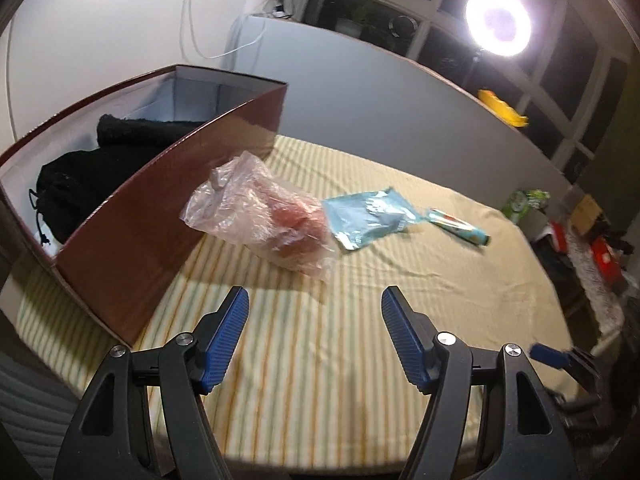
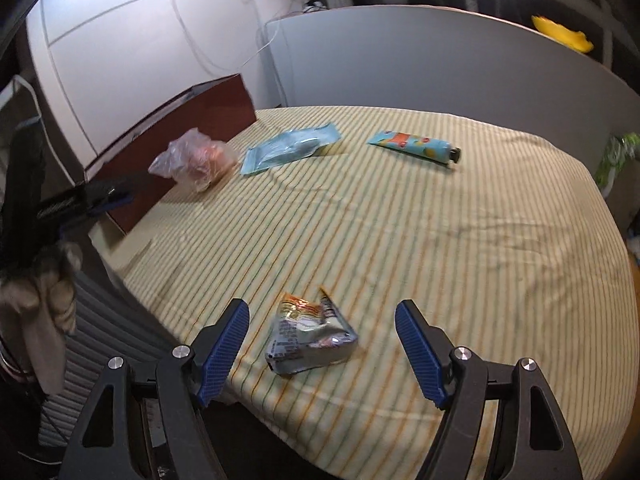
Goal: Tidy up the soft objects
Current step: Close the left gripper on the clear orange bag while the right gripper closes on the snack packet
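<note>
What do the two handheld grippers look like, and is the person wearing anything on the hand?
Both the left gripper and right gripper have black angular plastic frames with silver round bolts and blue ribbed pads on the fingers. The hand holding the left one wears a light grey glove.

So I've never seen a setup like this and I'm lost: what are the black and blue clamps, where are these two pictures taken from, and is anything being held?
Each clamp is a hand-held gripper with a camera looking along its fingers. One picture is from the left gripper, one from the right gripper; both are open and hold nothing. On the striped cloth lie a clear plastic bag, a light blue pouch, a tube and a crumpled snack packet in front of the right gripper. The brown box holds dark fabric items.
</note>
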The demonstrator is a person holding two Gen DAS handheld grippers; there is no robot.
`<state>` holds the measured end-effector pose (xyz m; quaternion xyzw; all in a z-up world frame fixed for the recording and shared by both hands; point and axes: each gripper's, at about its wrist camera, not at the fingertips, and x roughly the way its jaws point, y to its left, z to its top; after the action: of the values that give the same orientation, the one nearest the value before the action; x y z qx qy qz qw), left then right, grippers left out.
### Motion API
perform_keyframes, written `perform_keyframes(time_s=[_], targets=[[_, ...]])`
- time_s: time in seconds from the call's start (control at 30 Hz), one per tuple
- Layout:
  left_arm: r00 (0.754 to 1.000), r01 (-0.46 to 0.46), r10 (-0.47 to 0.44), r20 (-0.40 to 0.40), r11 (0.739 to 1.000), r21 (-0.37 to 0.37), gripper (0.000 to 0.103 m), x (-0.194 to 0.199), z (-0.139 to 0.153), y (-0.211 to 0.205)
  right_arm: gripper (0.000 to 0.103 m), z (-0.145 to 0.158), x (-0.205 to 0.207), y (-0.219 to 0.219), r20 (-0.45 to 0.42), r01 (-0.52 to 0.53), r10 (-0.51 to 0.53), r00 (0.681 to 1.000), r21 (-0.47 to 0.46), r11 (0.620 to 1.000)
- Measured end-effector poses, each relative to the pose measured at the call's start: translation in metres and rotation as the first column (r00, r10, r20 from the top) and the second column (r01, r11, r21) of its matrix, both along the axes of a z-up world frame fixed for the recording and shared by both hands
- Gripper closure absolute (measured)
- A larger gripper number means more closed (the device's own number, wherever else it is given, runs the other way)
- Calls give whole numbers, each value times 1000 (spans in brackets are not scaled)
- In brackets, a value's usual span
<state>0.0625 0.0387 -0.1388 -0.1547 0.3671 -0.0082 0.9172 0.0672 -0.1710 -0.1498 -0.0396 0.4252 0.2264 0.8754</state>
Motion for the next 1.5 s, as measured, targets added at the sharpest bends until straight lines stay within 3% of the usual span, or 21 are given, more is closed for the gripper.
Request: perform_keyframes(time_s=[0.3, 0.53, 0.6, 0.83, 1.03, 1.23, 1.4, 1.47, 1.5], targets=[[995, -93, 91, -47, 994, -50, 34, 38, -22, 0, 31, -7, 2, 11, 28, -41, 42, 999, -50, 998], [988, -146, 146, -50, 989, 16, 34, 61, -25, -11, 31, -14, 5, 11, 32, -44, 46, 998, -74, 996], [984, -169, 171, -59, 985, 41, 30, 67, -27, -12, 31, -14, 6, 10, 37, -37, 40, 999, -75, 996], [967, -239, 243, -70, 969, 66, 28, 83, -36, -9, 31, -14, 4, 9, 37, -43, 46, 998, -81, 996], [968, -235, 239, -78, 970, 62, 28, 88, -38, -5, 31, -18, 0, 13, 39, -70, 74, 996, -106, 992], [964, -249, 248, -92, 969, 8, 28, 91, -43, 5, 31, -26, -2, 15, 28, -80, 85, 996, -126, 989], [968, -234, 232, -94, 972, -10, 41, 94, -44, 6, 33, -28, 0, 10, 15, -68, 70, 997, -107, 992], [971, -223, 221, -90, 975, -18, 48, 95, -44, 6, 47, -27, 1, 8, 17, -58, 60, 998, -104, 993], [972, -218, 216, -89, 976, -22, 50, 96, -44, 6, 49, -27, 2, 8, 17, -54, 56, 998, -105, 993]])
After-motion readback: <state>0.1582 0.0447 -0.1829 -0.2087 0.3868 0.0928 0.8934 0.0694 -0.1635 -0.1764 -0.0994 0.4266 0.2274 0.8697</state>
